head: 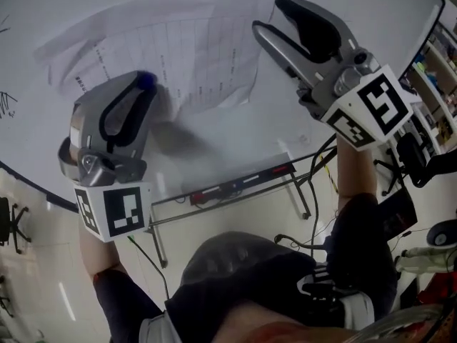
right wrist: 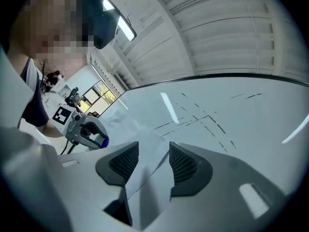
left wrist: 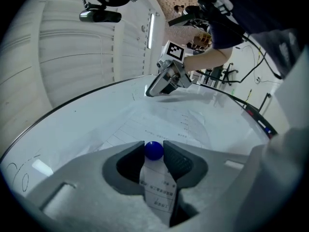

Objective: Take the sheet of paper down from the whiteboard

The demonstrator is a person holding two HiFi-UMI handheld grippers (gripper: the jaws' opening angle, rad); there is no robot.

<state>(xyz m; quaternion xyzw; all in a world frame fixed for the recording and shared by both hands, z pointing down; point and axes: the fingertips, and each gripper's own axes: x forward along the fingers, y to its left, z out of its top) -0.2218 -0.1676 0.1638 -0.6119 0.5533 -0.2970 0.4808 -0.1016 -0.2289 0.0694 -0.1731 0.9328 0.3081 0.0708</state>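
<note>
A printed sheet of paper (head: 193, 56) lies against the whiteboard (head: 243, 131). A blue ball magnet (head: 147, 81) sits on its lower left corner. My left gripper (head: 143, 86) is at that corner; in the left gripper view the magnet (left wrist: 154, 150) sits between the tips of both pads, touching each, with the paper (left wrist: 164, 124) behind it. My right gripper (head: 270, 14) is at the sheet's upper right corner with its jaws apart. In the right gripper view the paper's corner (right wrist: 145, 178) lies loose between the pads of the right gripper (right wrist: 153, 151), which do not press on it.
A marker ledge (head: 235, 186) with pens runs along the whiteboard's lower edge, above its metal stand legs (head: 303, 199) and cables. Pen marks (right wrist: 207, 117) cover the board beside the sheet. Shelves (head: 432, 77) and a chair stand at the right.
</note>
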